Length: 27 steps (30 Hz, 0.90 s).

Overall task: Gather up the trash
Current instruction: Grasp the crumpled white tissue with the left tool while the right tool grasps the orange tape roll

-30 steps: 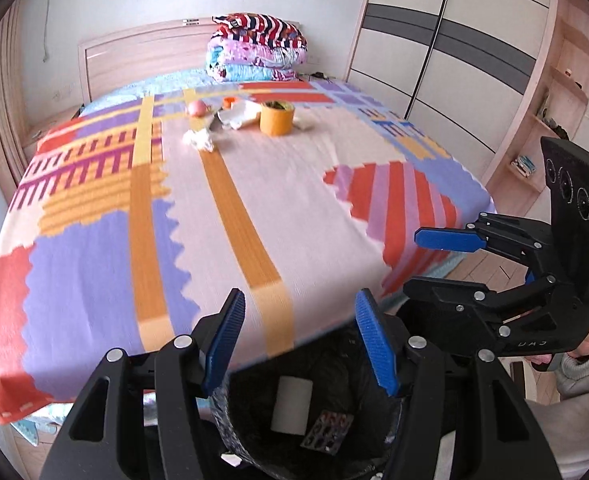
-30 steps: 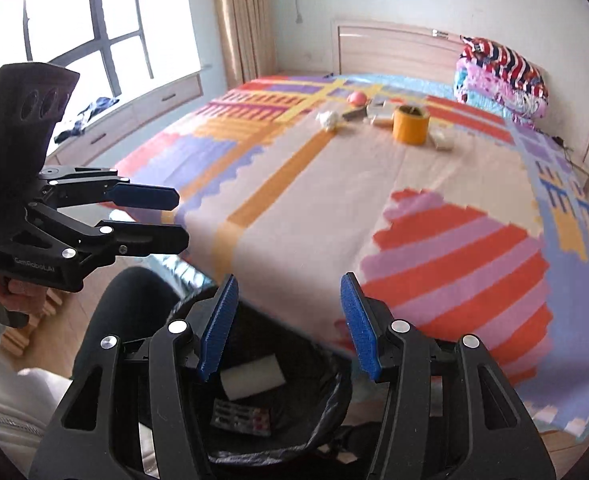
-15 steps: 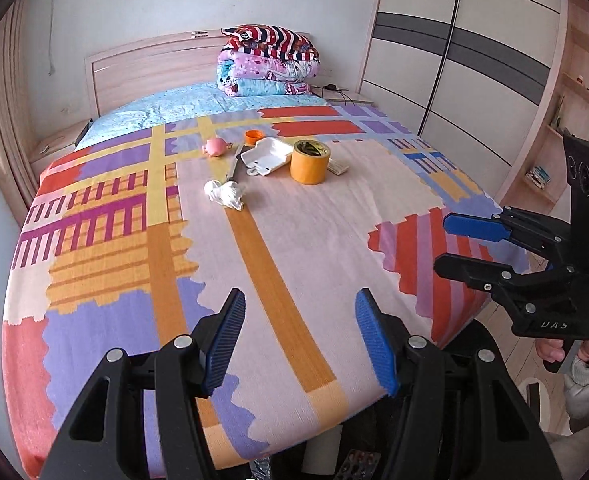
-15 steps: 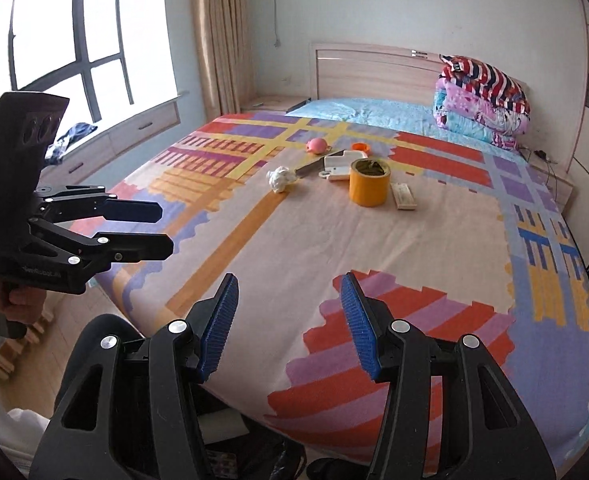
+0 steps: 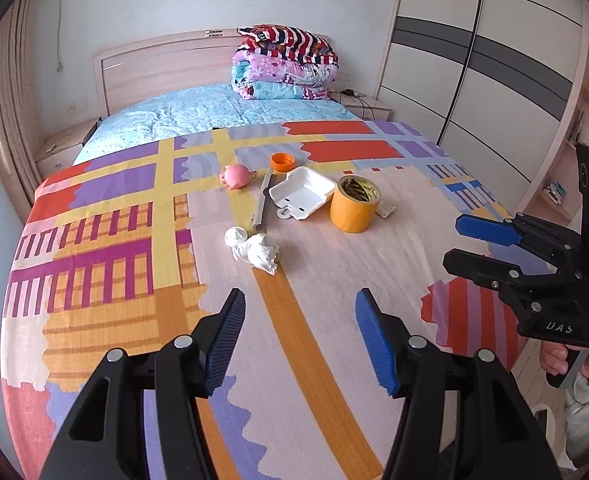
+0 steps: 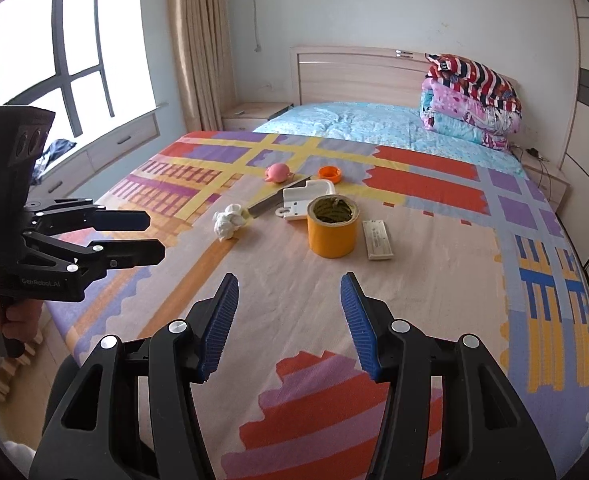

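Note:
A crumpled white tissue (image 5: 256, 253) (image 6: 227, 221) lies on the patterned bedspread (image 5: 134, 280), with a small white ball (image 5: 236, 237) beside it. Farther back sit a yellow tape roll (image 5: 354, 205) (image 6: 331, 231), a white foam tray (image 5: 301, 192) (image 6: 306, 197), an orange cap (image 5: 282, 161) (image 6: 330, 174), a pink toy (image 5: 236, 176) (image 6: 278, 172), a grey strip (image 5: 263, 200) and a white flat pack (image 6: 379, 238). My left gripper (image 5: 300, 336) hovers open over the bed's near part, short of the tissue. My right gripper (image 6: 289, 322) is open too, empty, pointing at the tape roll.
Folded quilts (image 5: 286, 66) are stacked at the headboard (image 5: 154, 68). A wardrobe (image 5: 494, 60) stands along the right, a window (image 6: 54, 40) and curtain (image 6: 198, 40) on the left. A hand (image 5: 574, 360) holds the other gripper at the bed's right side.
Both grippers have moved forward from above the black trash bin to over the bed; the bin has dropped out of view. The items on the bedspread look nearer. Jaws unchanged.

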Tool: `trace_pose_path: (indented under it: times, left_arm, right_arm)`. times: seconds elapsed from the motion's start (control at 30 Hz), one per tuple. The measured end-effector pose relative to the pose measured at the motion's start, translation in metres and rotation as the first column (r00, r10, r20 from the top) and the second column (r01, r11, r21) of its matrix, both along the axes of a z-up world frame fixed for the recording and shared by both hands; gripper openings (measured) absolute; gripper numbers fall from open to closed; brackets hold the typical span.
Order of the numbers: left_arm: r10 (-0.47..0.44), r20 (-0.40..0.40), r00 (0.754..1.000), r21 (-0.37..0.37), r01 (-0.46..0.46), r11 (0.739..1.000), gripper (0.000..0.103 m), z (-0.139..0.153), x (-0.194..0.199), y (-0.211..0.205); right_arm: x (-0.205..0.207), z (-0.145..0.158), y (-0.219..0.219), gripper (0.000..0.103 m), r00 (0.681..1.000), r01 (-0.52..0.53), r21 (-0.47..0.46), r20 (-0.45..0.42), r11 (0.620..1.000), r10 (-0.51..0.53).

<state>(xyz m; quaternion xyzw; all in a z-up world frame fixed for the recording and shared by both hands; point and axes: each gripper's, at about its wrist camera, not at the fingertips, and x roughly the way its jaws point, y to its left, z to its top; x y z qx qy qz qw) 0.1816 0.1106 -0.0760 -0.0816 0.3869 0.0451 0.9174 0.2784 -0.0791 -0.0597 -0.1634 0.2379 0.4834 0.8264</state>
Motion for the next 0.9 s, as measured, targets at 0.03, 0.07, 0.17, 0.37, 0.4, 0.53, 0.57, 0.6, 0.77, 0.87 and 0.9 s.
trace_pose_path:
  times: [0.03, 0.07, 0.17, 0.37, 0.4, 0.53, 0.57, 0.6, 0.77, 0.87, 0.9]
  left_arm:
    - [0.004, -0.004, 1.0, -0.001, -0.004, 1.0, 0.055, -0.002, 0.005, 0.003]
    - [0.009, -0.009, 1.0, -0.003, -0.009, 1.0, 0.055, -0.004, 0.01, 0.005]
    - [0.025, -0.019, 1.0, -0.009, -0.026, 1.0, 0.055, -0.009, 0.024, 0.013]
    - [0.044, -0.042, 0.998, -0.007, -0.044, 0.999, 0.055, -0.018, 0.045, 0.023]
    - [0.049, -0.047, 0.998, -0.008, -0.049, 0.999, 0.055, -0.02, 0.049, 0.025]
    - [0.059, -0.065, 0.996, -0.013, -0.06, 0.998, 0.049, -0.029, 0.06, 0.029]
    - [0.062, -0.069, 0.996, -0.015, -0.064, 0.998, 0.046, -0.031, 0.063, 0.03]
    - [0.067, -0.071, 0.995, -0.016, -0.068, 0.998, 0.046, -0.033, 0.065, 0.031]
    - [0.092, -0.078, 0.993, -0.032, -0.094, 0.995, 0.039, -0.04, 0.072, 0.037]
    - [0.097, -0.082, 0.992, -0.044, -0.1, 0.994, 0.031, -0.044, 0.073, 0.039]
    - [0.098, -0.082, 0.992, -0.045, -0.102, 0.994, 0.03, -0.044, 0.074, 0.039]
  right_arm:
    - [0.005, 0.0, 0.004, 0.053, 1.0, 0.004, 0.0, -0.004, 1.0, -0.004]
    - [0.01, 0.001, 0.007, 0.053, 1.0, 0.003, 0.001, -0.008, 1.0, -0.003]
    - [0.022, 0.0, 0.018, 0.053, 1.0, 0.011, -0.007, -0.015, 1.0, -0.011]
    - [0.043, -0.005, 0.038, 0.053, 0.999, 0.017, -0.031, -0.033, 0.999, -0.018]
    - [0.046, -0.006, 0.041, 0.053, 0.999, 0.018, -0.035, -0.038, 0.999, -0.019]
    - [0.058, -0.011, 0.05, 0.053, 0.998, 0.027, -0.038, -0.06, 0.999, -0.03]
    - [0.06, -0.012, 0.052, 0.053, 0.997, 0.028, -0.039, -0.064, 0.999, -0.031]
    - [0.062, -0.013, 0.054, 0.053, 0.997, 0.03, -0.042, -0.067, 0.999, -0.033]
    - [0.072, -0.018, 0.061, 0.053, 0.995, 0.045, -0.041, -0.088, 0.998, -0.048]
    - [0.074, -0.018, 0.063, 0.053, 0.995, 0.045, -0.042, -0.091, 0.998, -0.048]
    - [0.074, -0.018, 0.066, 0.053, 0.995, 0.043, -0.041, -0.09, 0.998, -0.047]
